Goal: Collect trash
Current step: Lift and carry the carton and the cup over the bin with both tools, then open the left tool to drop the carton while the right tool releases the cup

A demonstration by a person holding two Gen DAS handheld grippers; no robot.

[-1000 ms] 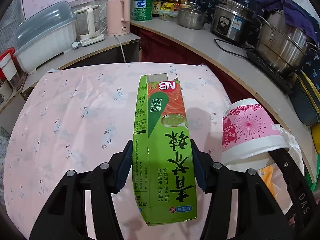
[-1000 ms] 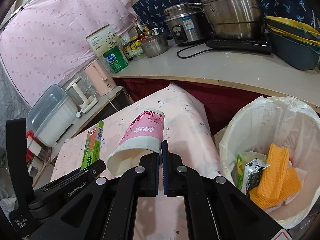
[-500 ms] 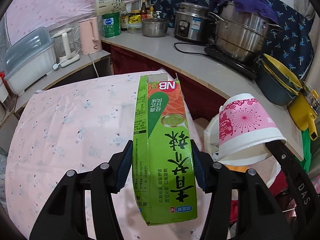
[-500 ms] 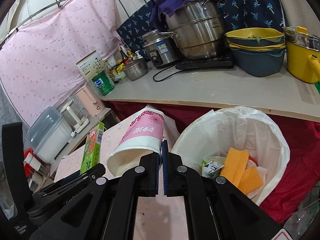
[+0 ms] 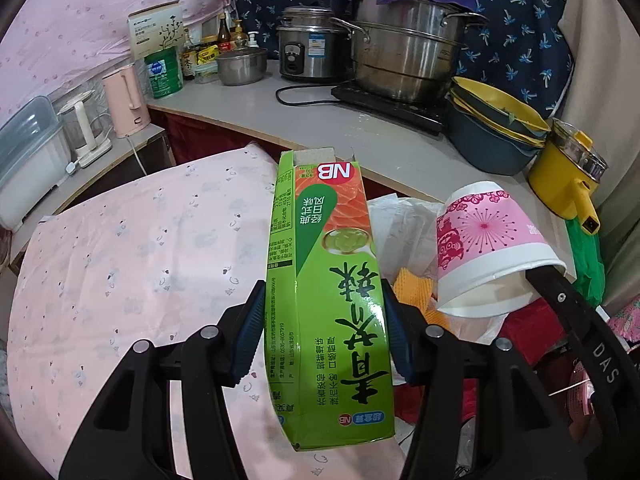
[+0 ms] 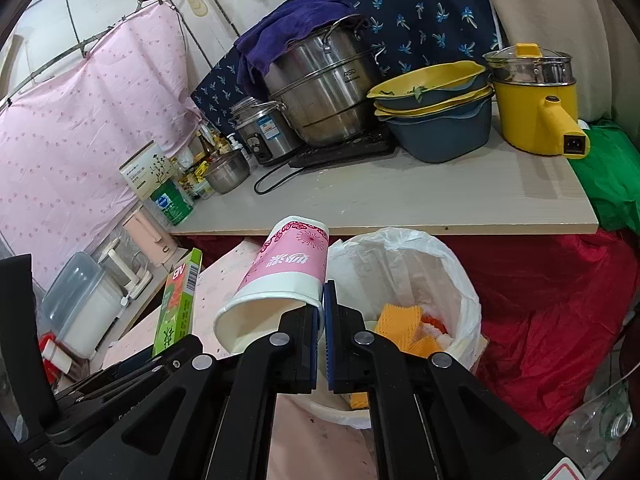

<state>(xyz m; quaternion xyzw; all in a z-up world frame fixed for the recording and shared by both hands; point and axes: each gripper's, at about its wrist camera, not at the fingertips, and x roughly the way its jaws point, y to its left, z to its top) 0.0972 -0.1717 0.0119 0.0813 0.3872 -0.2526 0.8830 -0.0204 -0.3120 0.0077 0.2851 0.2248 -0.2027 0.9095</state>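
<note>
Item 1: my left gripper [image 5: 323, 334], its blue pads pressed against both narrow sides of a green carton [image 5: 328, 292]. The carton is held lengthwise, open end pointing away from me, above the near right edge of the pink tablecloth [image 5: 132, 248].

Item 2: my right gripper [image 6: 323, 334], jaws nearly together, pinching the rim wall of a pink-and-white paper cup [image 6: 282, 276]. The cup is tipped with its mouth toward me and its base pointing far, just left of the bin opening.

Item 3: white-lined trash bin [image 6: 452, 276], below the counter edge, right of the table. Inside it lie orange cloths [image 6: 400, 320] and other scraps too hidden to name.

Item 4: wooden counter [image 6: 400, 200] beyond the bin, carrying a large steel pot [image 6: 324, 92], stacked basins [image 6: 436, 120] and a yellow pot [image 6: 536, 108].
</note>
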